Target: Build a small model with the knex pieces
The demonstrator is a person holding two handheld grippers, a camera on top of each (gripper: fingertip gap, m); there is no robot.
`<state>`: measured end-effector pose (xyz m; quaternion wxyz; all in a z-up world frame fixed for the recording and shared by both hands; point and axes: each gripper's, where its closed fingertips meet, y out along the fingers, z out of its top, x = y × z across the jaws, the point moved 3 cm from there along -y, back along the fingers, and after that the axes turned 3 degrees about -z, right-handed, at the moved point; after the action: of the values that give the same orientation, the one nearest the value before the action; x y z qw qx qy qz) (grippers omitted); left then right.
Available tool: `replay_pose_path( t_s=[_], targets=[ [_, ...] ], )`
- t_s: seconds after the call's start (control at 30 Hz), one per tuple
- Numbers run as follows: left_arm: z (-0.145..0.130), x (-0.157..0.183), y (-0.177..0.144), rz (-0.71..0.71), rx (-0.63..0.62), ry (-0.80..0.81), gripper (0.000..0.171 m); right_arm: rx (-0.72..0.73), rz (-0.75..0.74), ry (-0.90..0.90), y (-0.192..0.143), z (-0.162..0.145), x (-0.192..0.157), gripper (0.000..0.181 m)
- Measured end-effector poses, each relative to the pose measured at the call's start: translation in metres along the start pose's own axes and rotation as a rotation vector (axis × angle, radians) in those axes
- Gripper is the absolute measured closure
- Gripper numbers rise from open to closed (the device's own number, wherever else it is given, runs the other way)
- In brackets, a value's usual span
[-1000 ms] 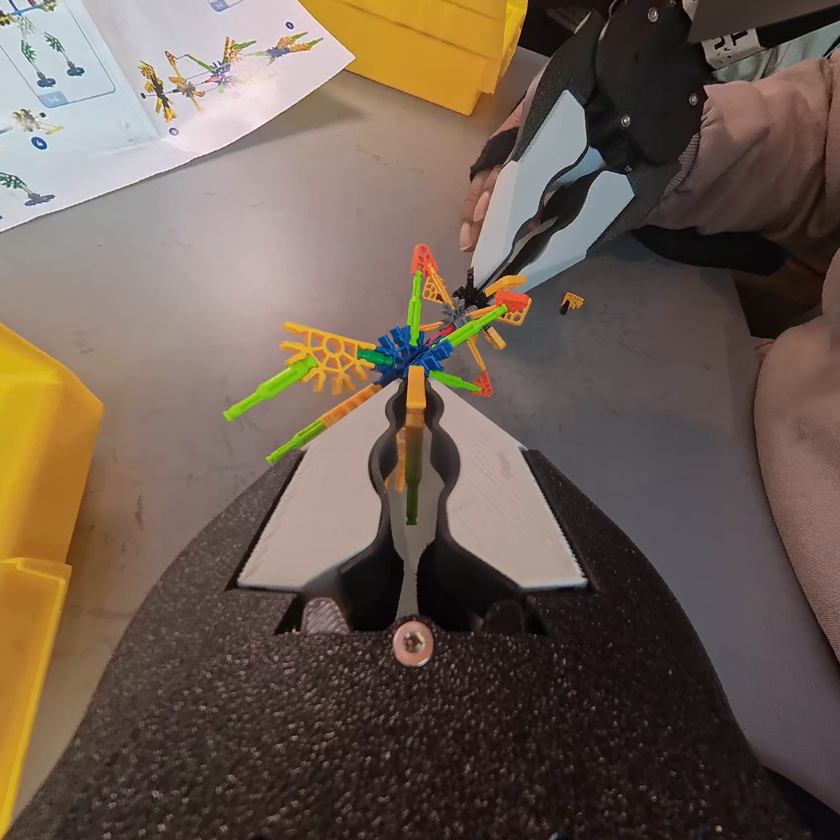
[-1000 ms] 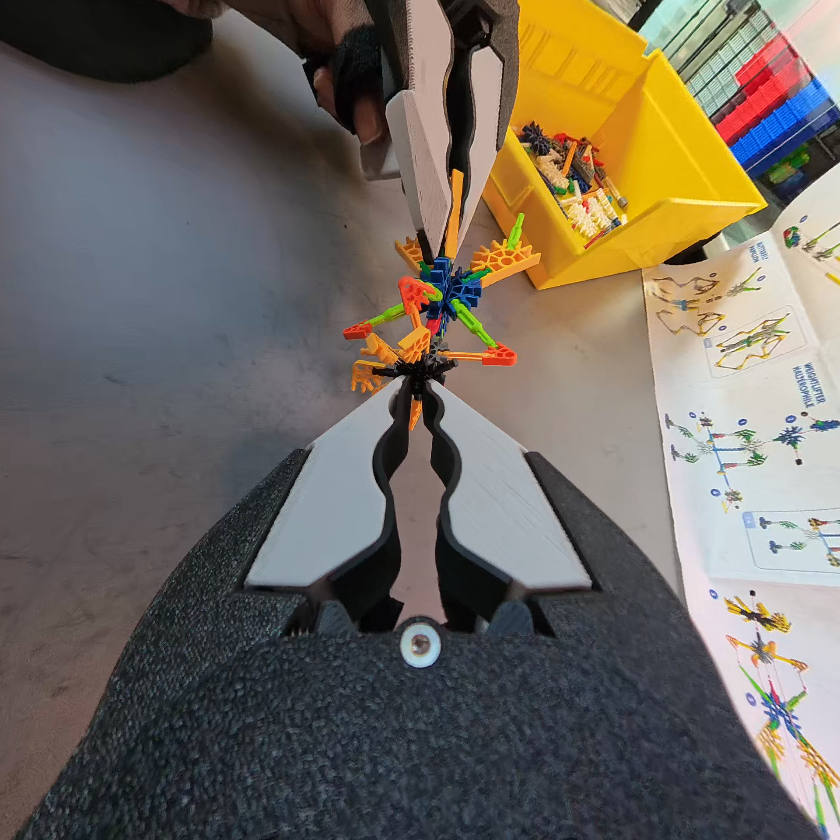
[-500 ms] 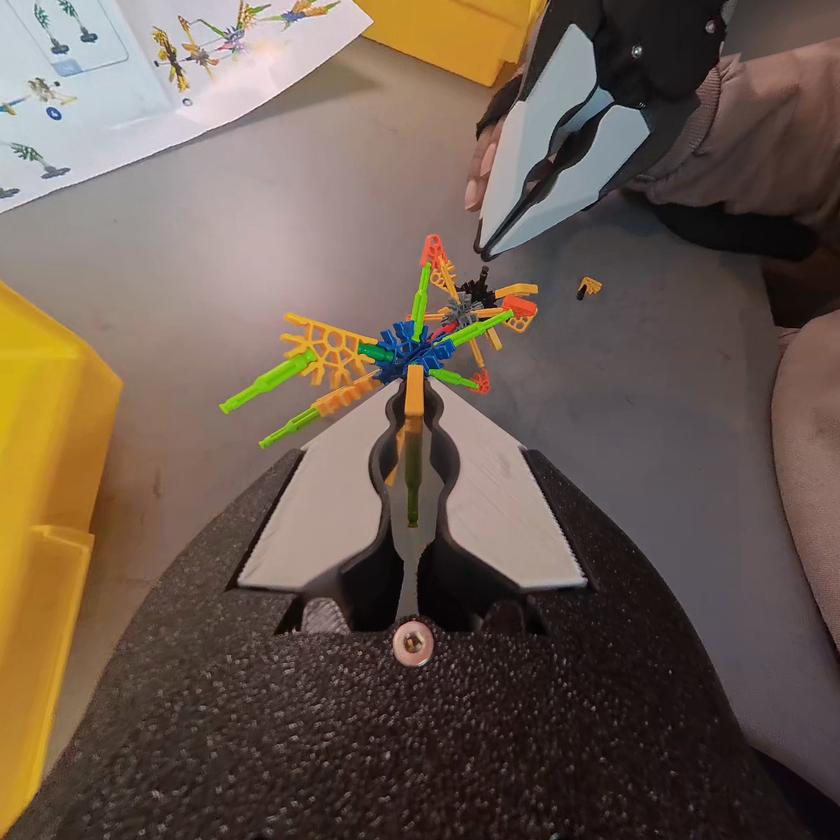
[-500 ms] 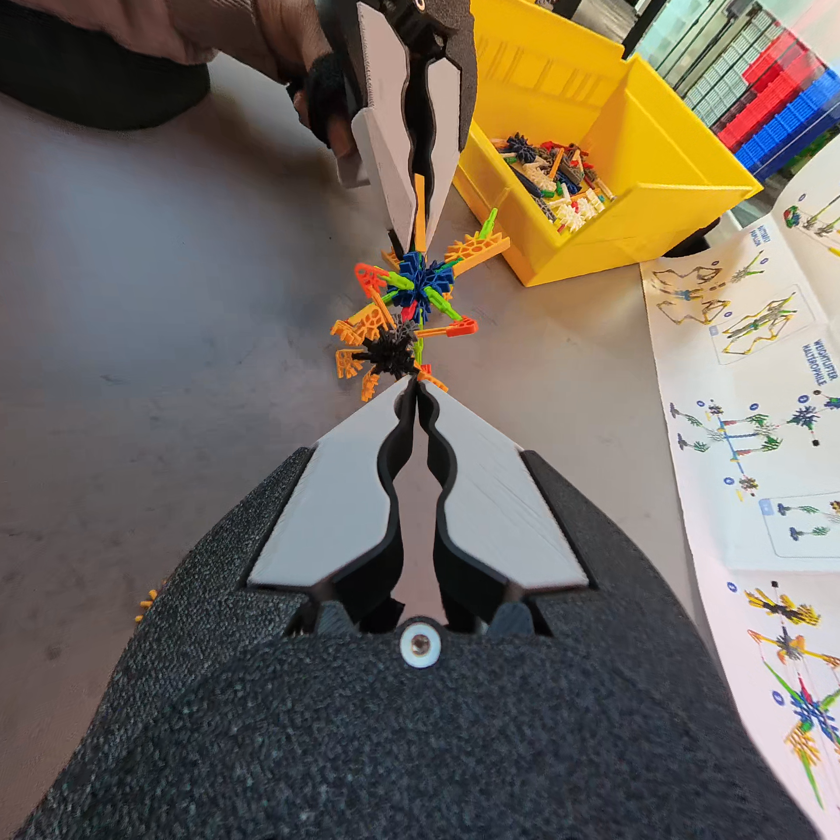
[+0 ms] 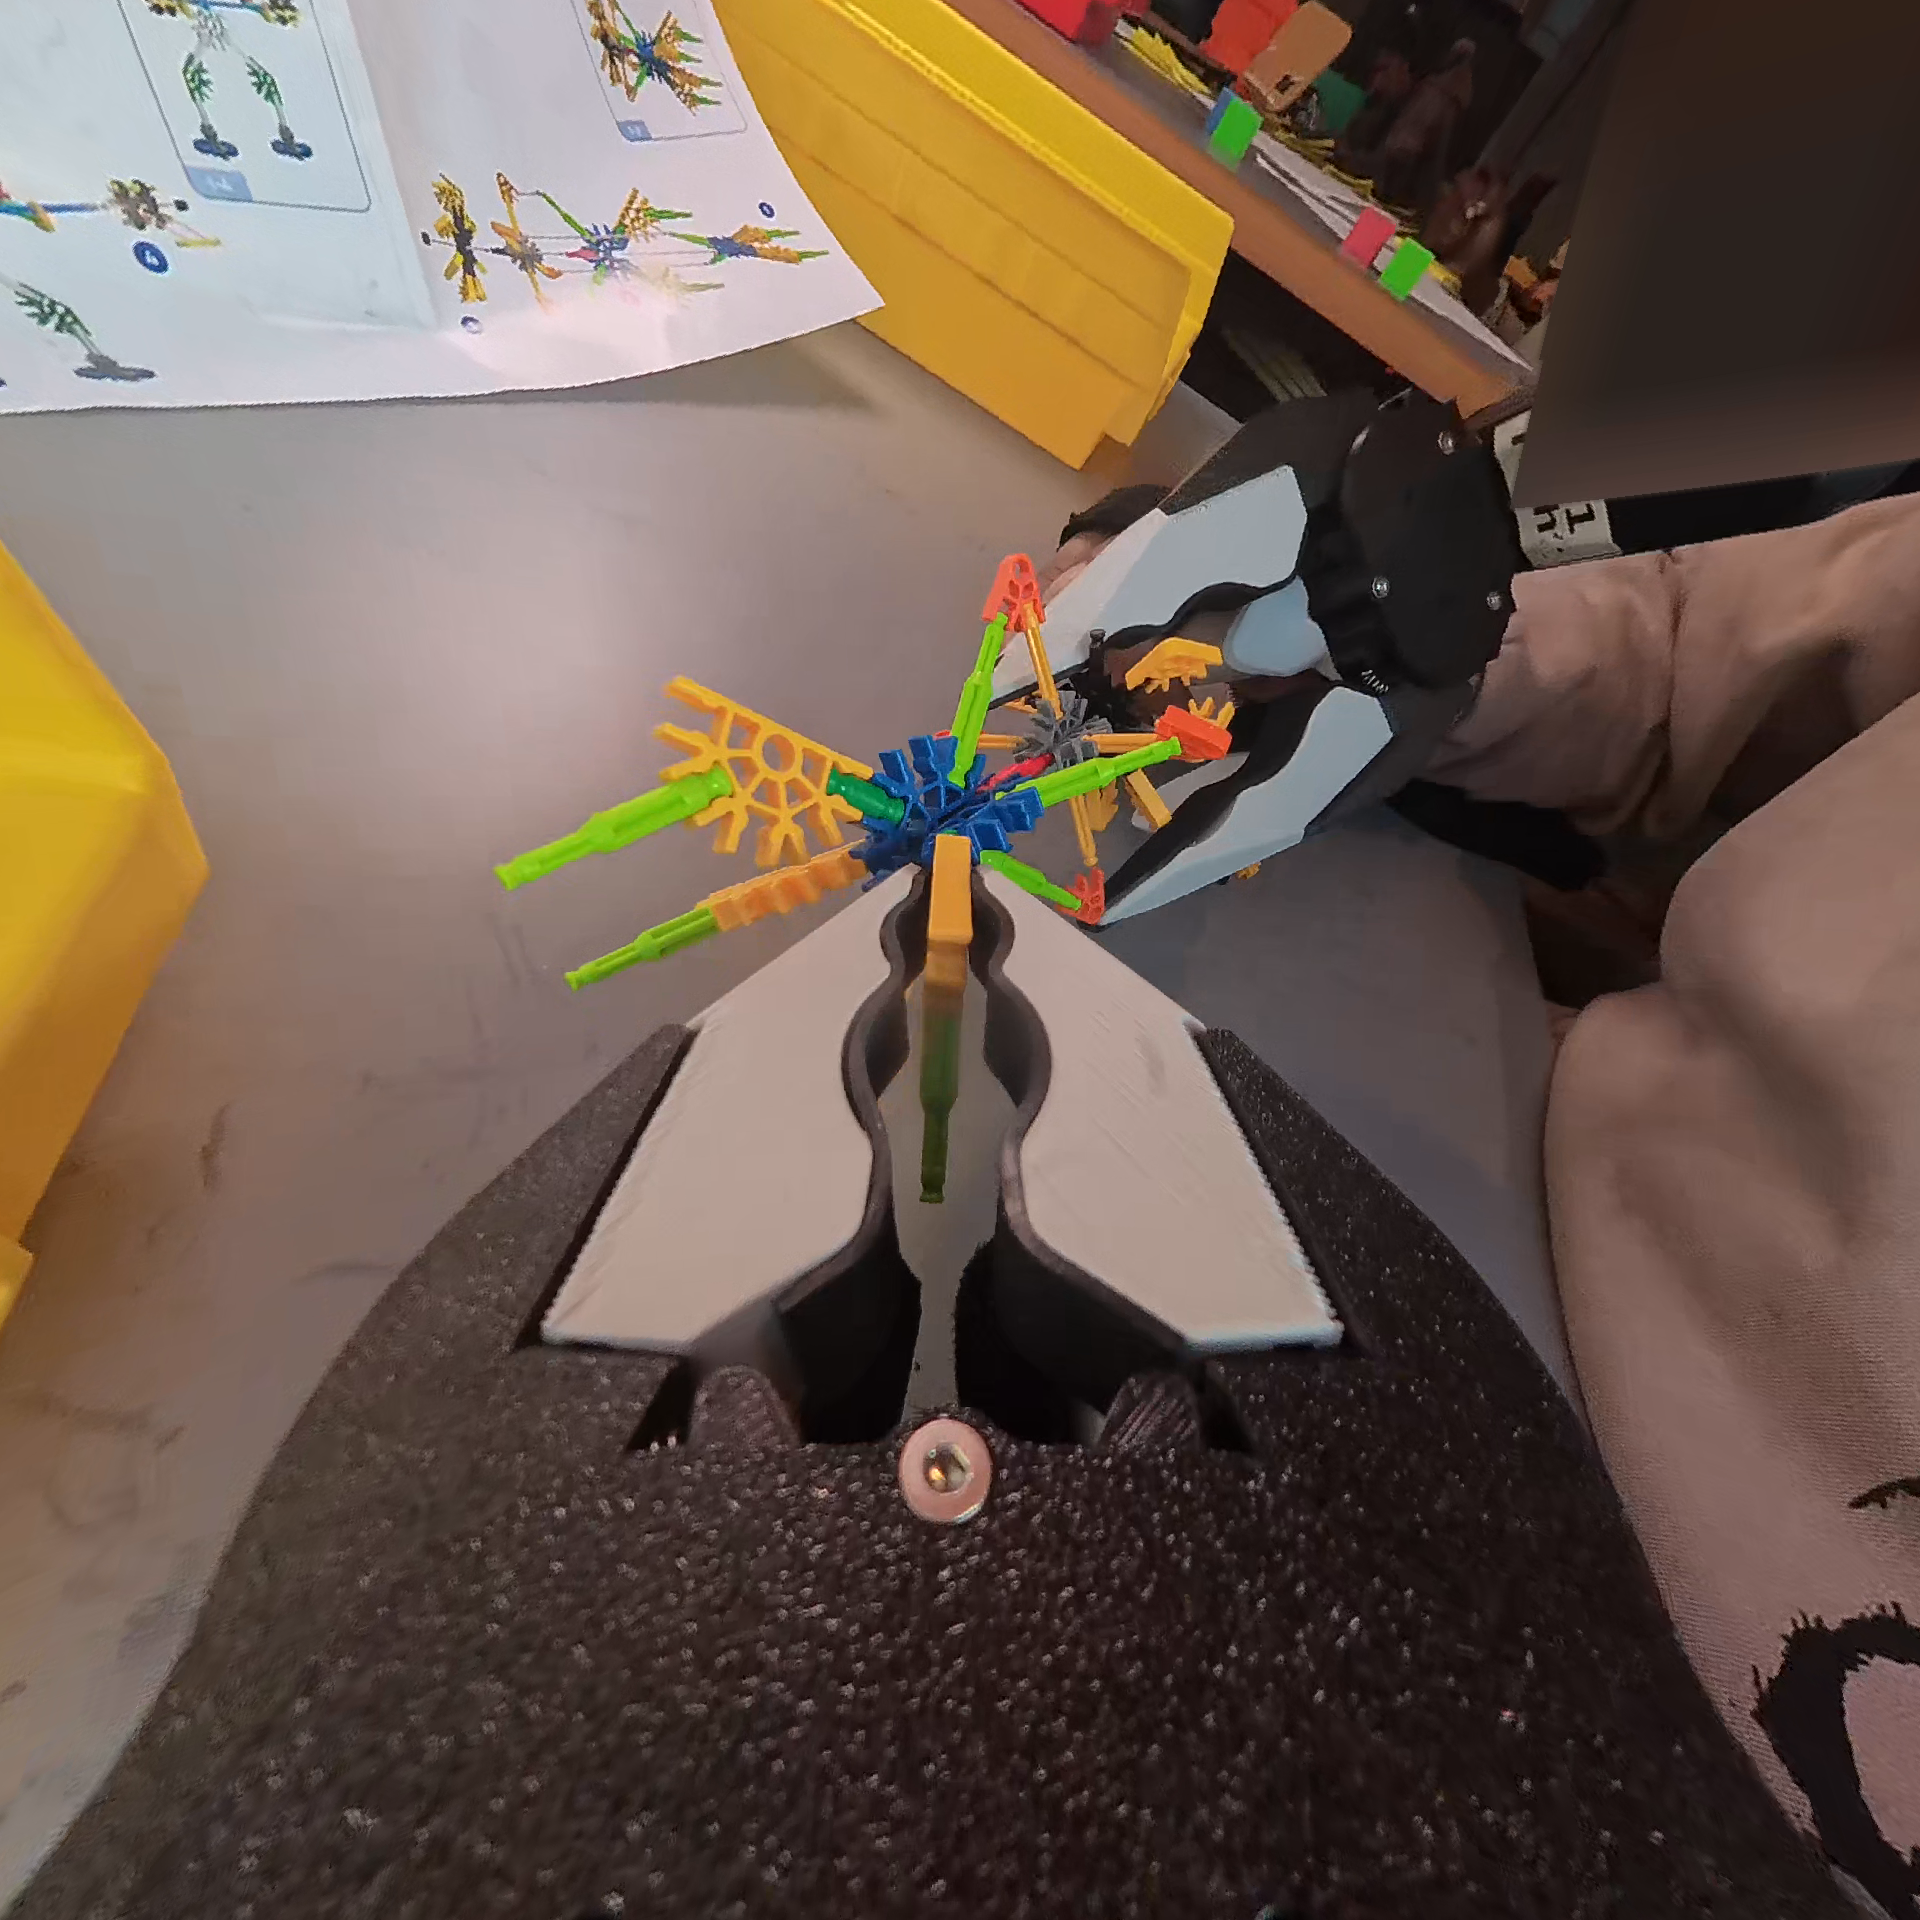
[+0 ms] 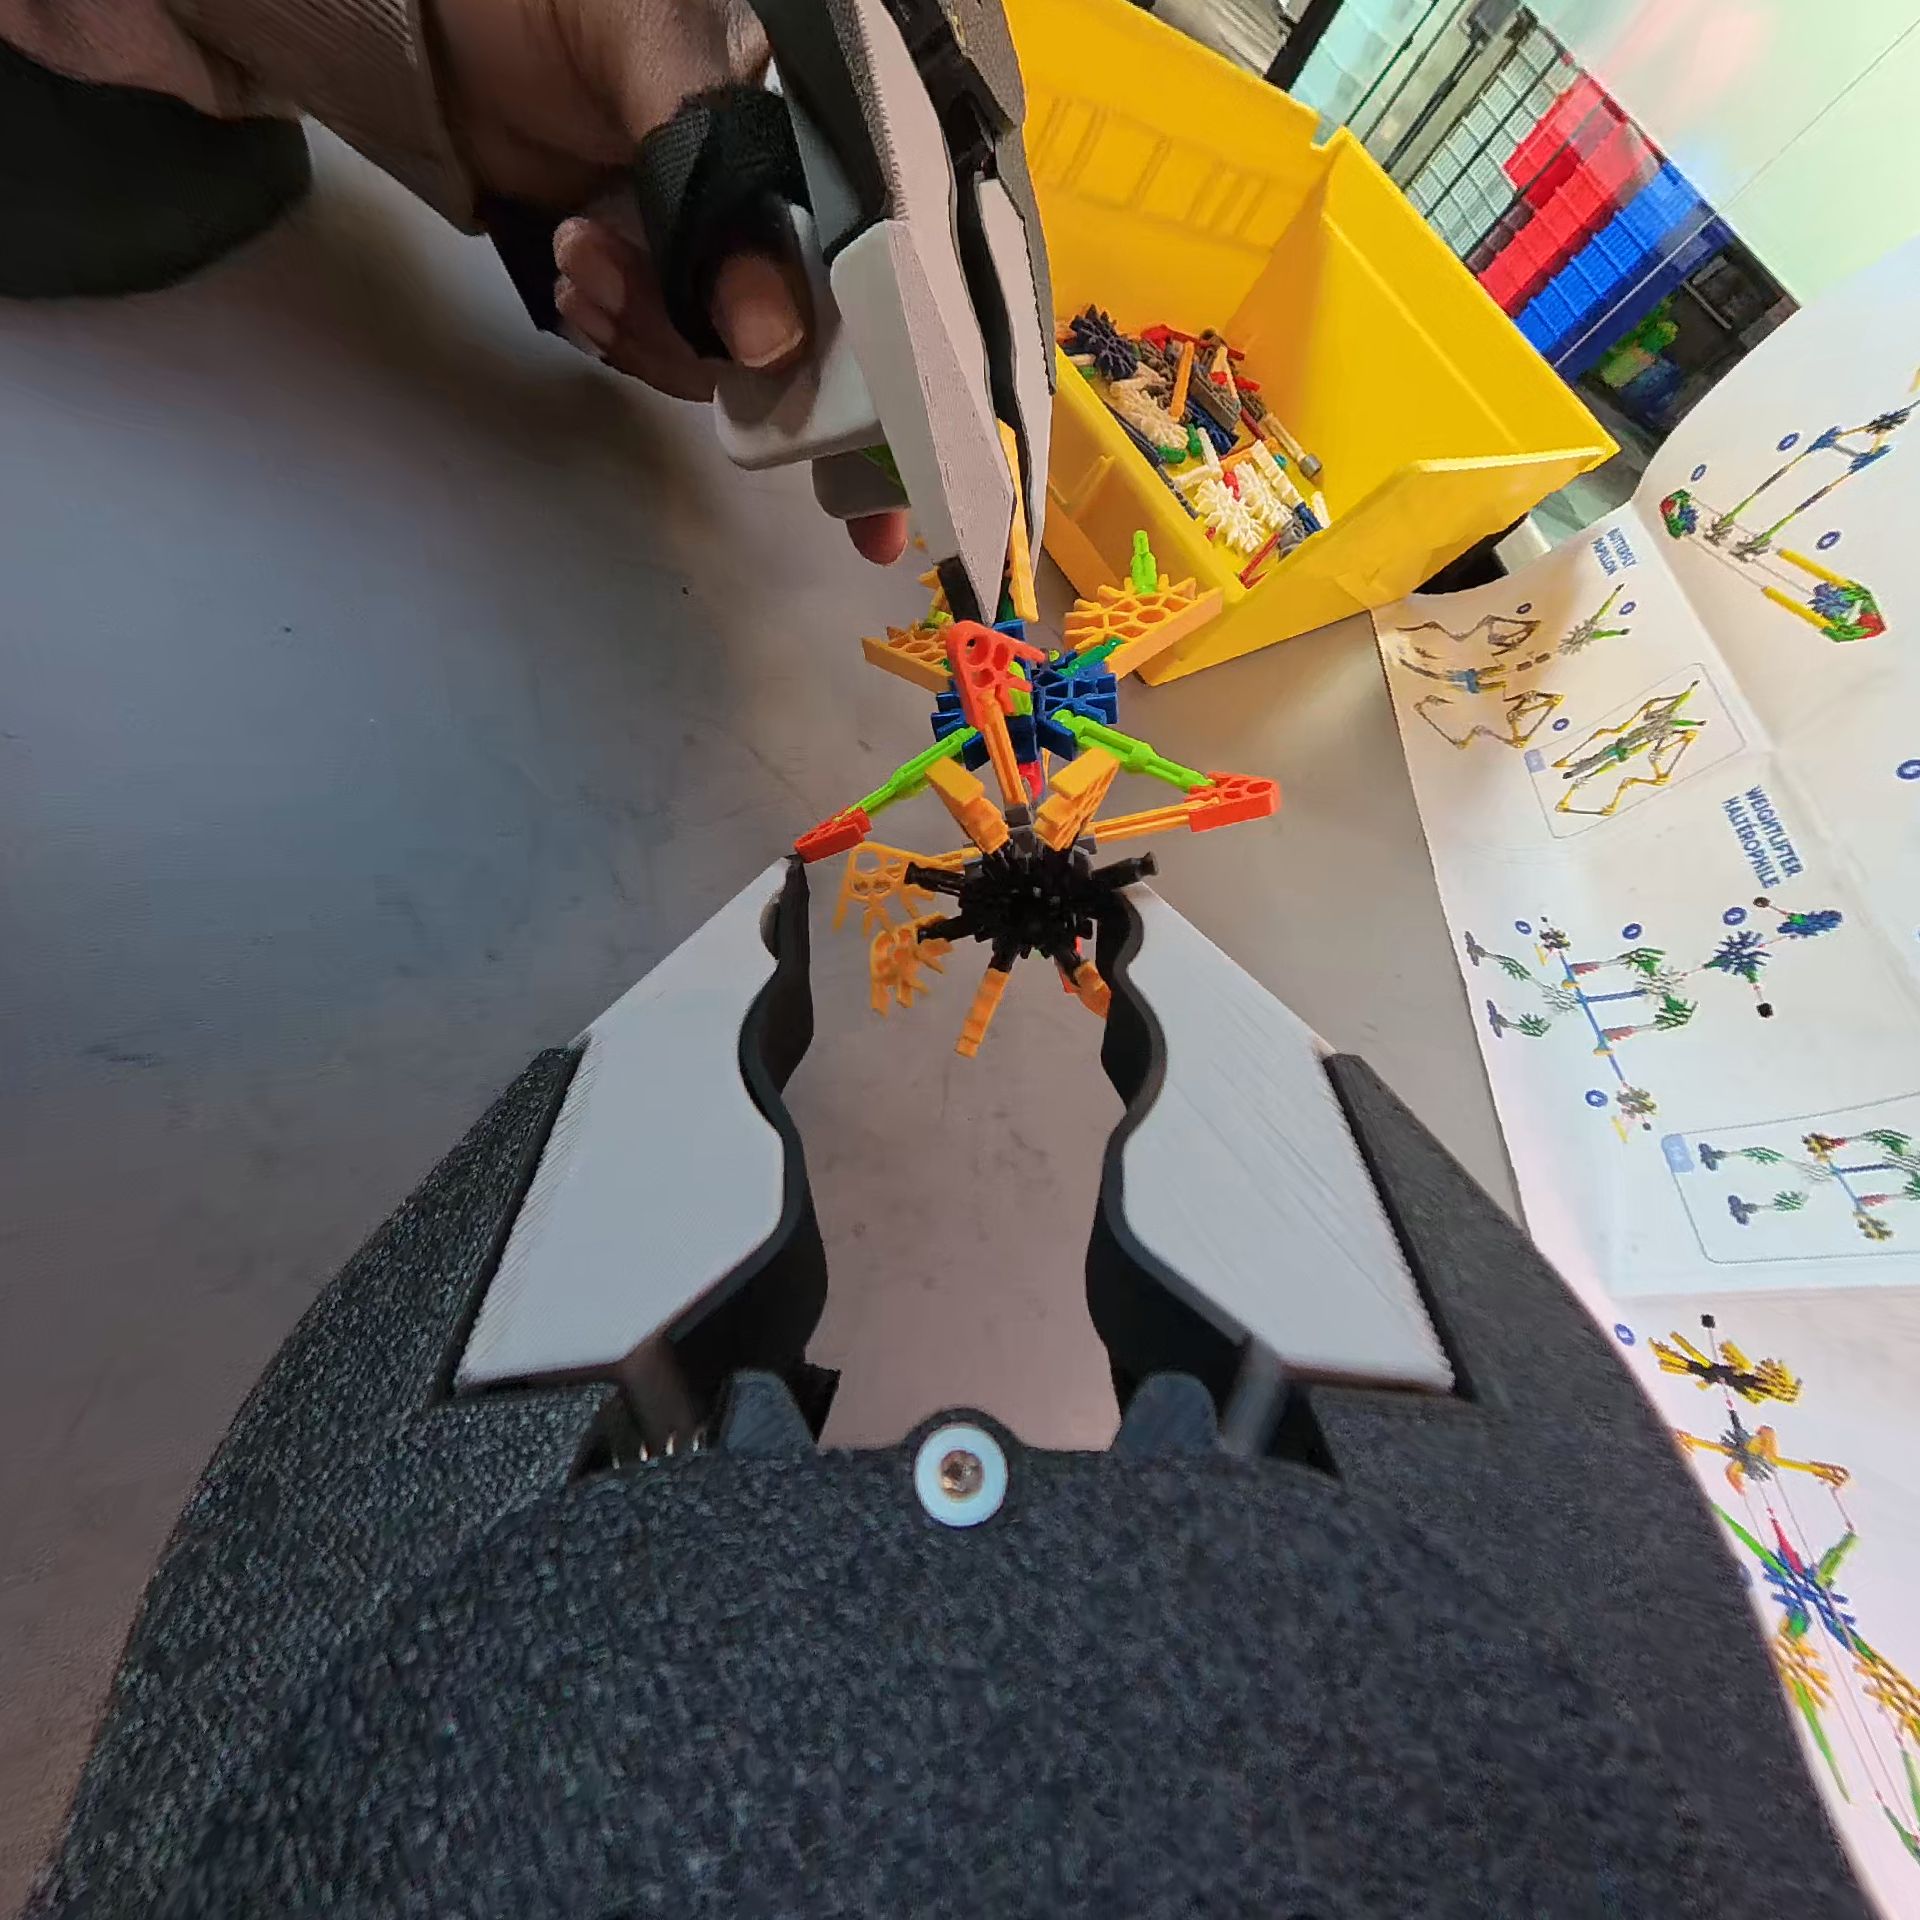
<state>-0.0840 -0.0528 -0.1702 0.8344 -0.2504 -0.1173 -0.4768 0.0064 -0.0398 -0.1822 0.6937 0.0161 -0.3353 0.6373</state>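
Spiky multicoloured rod-and-connector model (image 5: 935, 800)

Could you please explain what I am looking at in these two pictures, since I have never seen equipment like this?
These are two hand-held grabbers, each with two grey fingers and a camera looking along them. No robot arm: a person holds one in each hand.

One picture comes from the left gripper, the other from the right gripper; each also shows the other grabber farther off.

The left gripper is shut on an orange and green rod of a colourful toy model made of snap-together sticks and hubs. The right gripper is open, its fingers either side of the model's black hub.

On the grey table lie a picture instruction sheet and yellow bins; one bin holds spare pieces.
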Motion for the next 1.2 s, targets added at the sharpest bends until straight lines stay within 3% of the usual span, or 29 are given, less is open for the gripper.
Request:
replay_pose_path(
  t_s=[0.1, 0.47, 0.7, 0.87, 1.1, 1.2],
  targets=[
    [0.001, -0.002, -0.003, -0.035, 0.020, -0.072, 0.165, 0.022, 0.013, 0.021, -0.003, 0.003, 0.002, 0.139],
    [-0.003, -0.002, -0.002, -0.021, -0.010, -0.052, 0.163, 0.088, 0.119, 0.209, -0.011, 0.007, 0.011, 0.141],
    [0.021, 0.009, -0.021, 0.119, 0.054, 0.267, 0.143, 0.028, 0.151, 0.211, -0.010, -0.002, 0.008, 0.141],
    [-0.003, 0.037, 0.018, 0.135, -0.151, 0.563, 0.143, 0.006, 0.218, 0.121, -0.002, 0.004, -0.014, 0.141],
    [-0.015, 0.043, 0.030, 0.212, -0.260, 0.799, 0.164, -0.012, 0.249, 0.082, -0.004, 0.003, -0.022, 0.140],
    [-0.012, 0.050, 0.028, 0.164, -0.223, 0.773, 0.167, 0.029, 0.308, 0.094, -0.011, 0.007, -0.025, 0.139]
  ],
)
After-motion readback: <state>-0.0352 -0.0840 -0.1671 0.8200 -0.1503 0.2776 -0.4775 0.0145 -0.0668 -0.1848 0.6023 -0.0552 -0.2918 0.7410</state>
